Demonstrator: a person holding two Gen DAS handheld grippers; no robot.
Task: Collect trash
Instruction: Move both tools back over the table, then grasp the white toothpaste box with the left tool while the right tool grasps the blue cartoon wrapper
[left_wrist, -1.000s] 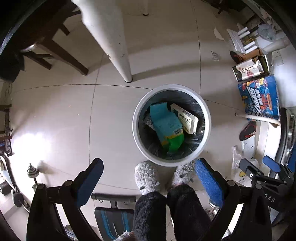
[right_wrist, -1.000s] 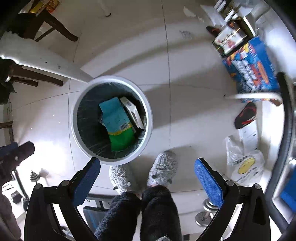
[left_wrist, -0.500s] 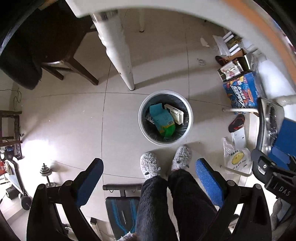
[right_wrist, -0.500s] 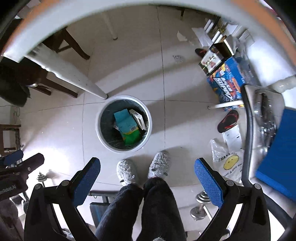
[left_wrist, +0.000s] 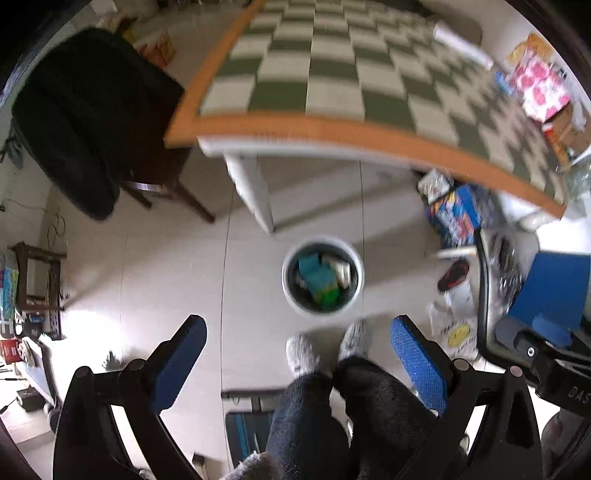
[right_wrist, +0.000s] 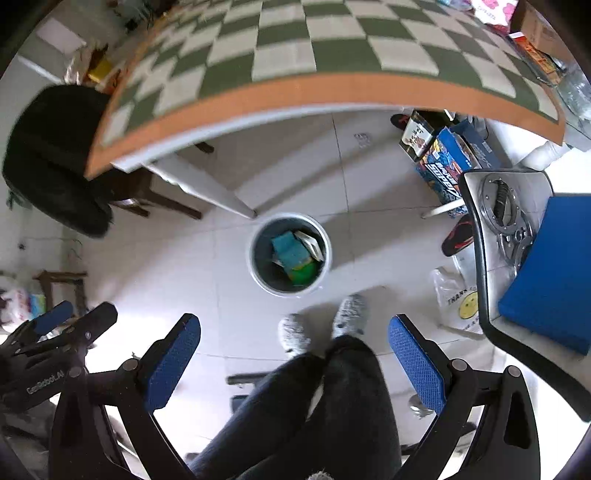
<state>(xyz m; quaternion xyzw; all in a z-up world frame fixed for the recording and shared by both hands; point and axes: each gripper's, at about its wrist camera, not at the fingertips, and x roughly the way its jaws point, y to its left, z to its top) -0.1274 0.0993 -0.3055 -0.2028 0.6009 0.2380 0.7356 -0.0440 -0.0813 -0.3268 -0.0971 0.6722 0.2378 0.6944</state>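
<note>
A white round trash bin stands on the tiled floor far below, also in the right wrist view. Inside it lie a teal and green packet and a white box; both show in the right wrist view, the packet and the box. My left gripper is open and empty, high above the floor. My right gripper is open and empty too. The left gripper shows at the left edge of the right wrist view.
A table with a green-and-white checked top and orange edge is ahead. On its far right lie packets and boxes. A dark chair stands left. Blue cartons, a slipper, a plastic bag and a blue-cushioned seat are right.
Both grippers have risen well above the bin, which looks much smaller now. The checked table top has come into view. Both grippers stay open.
</note>
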